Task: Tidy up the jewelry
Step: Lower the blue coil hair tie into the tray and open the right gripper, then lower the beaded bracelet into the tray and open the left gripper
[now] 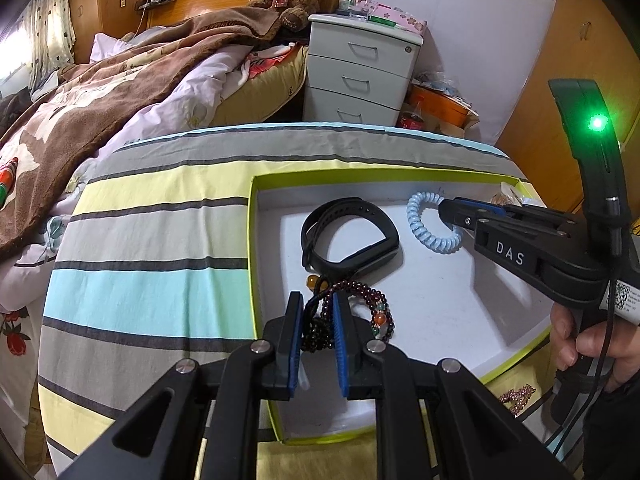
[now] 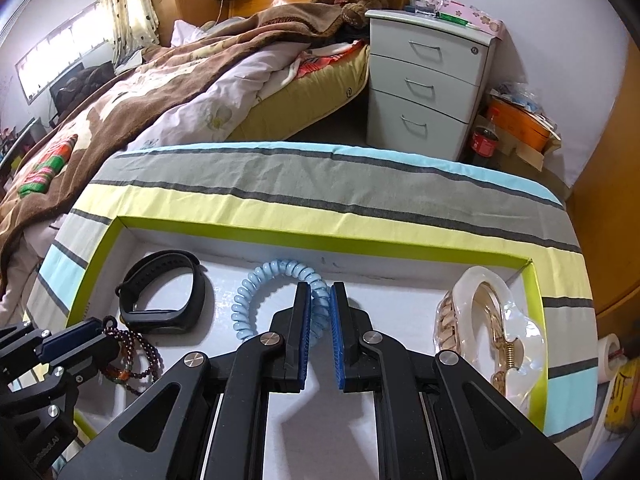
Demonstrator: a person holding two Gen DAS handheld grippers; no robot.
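A shallow white box with a green rim (image 1: 253,240) (image 2: 320,240) lies on a striped cloth. In it, my left gripper (image 1: 318,304) (image 2: 94,330) is shut on a dark red bead bracelet (image 1: 372,320) (image 2: 140,356) near the box's left wall. The bracelet's strands rest on the box floor. Behind it lies a black wristband (image 1: 352,232) (image 2: 160,292). To the right, my right gripper (image 2: 320,294) (image 1: 444,208) is shut on a pale blue spiral hair tie (image 2: 256,284) (image 1: 420,216). A gold and pearly clip (image 2: 480,320) (image 1: 508,198) sits at the box's right end.
The striped cloth (image 1: 152,240) covers a small table. Beyond it are a bed with a brown blanket (image 1: 120,88), a white drawer cabinet (image 1: 360,76) and a cola bottle (image 2: 486,136). Another pink beaded piece (image 1: 516,396) lies outside the box's near right corner.
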